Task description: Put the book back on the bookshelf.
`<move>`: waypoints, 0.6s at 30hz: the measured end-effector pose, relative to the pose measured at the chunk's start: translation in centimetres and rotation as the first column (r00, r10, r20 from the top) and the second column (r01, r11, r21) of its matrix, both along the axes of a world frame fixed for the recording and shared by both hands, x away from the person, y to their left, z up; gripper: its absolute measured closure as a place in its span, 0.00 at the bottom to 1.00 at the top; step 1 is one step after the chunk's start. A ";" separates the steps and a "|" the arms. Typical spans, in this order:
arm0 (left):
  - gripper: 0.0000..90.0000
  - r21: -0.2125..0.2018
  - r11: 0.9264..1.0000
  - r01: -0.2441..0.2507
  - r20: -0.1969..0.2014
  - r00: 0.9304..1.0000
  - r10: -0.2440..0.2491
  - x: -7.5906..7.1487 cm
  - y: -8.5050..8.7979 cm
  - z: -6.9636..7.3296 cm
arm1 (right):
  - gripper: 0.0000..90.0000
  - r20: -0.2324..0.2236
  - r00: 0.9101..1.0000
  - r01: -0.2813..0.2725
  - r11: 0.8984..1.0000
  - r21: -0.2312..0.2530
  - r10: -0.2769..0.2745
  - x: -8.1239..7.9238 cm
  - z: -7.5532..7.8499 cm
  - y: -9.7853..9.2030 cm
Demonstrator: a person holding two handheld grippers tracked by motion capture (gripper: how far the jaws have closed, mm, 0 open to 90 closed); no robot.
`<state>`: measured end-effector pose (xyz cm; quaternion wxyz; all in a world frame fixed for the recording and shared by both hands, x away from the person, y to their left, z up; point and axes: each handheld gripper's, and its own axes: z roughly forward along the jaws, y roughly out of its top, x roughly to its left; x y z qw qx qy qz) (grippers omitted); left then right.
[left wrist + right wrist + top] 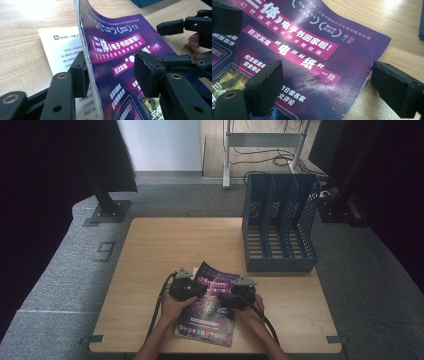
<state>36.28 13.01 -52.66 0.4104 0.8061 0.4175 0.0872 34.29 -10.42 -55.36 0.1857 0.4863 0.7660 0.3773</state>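
On the table [150,250], near the blue file rack [280,227], the magazine [210,307] lies flat. Left gripper [192,292] fingers straddle its lifted edge (not pinching yet), right gripper [227,299] gapes open. Thin cover could slip or crumple.

Overhead view; tong cameras close — magazine [210,305] shared.

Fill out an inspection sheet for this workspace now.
Surface: wooden table, level.
Job's things: purple magazine near the front edge, its left edge lifted; blue file rack upright at the back right.
Clutter: white printed sheet under the magazine.
Grippers: left gripper straddles the lifted edge, jaws apart; right gripper open over the magazine's corner.
Cables: black cable trails from each gripper; more lie on the floor.
Surroundings: grey carpet, metal stand feet.
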 end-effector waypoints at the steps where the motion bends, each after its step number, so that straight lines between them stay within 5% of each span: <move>1: 0.56 0.013 1.000 -0.002 0.003 1.000 0.002 0.0 0.0 -0.1 | 0.12 0.001 1.000 0.000 1.000 -0.001 0.000 0.0 0.0 0.0; 12: 0.71 0.031 1.000 0.001 0.020 1.000 -0.002 0.2 -0.3 -0.3 | 0.12 0.000 1.000 0.001 1.000 -0.001 -0.001 0.0 0.0 0.0; 18: 0.83 0.053 0.999 -0.001 0.063 0.998 -0.002 -0.1 -0.4 -0.1 | 0.12 -0.001 1.000 0.001 1.000 0.001 -0.001 0.0 0.0 0.0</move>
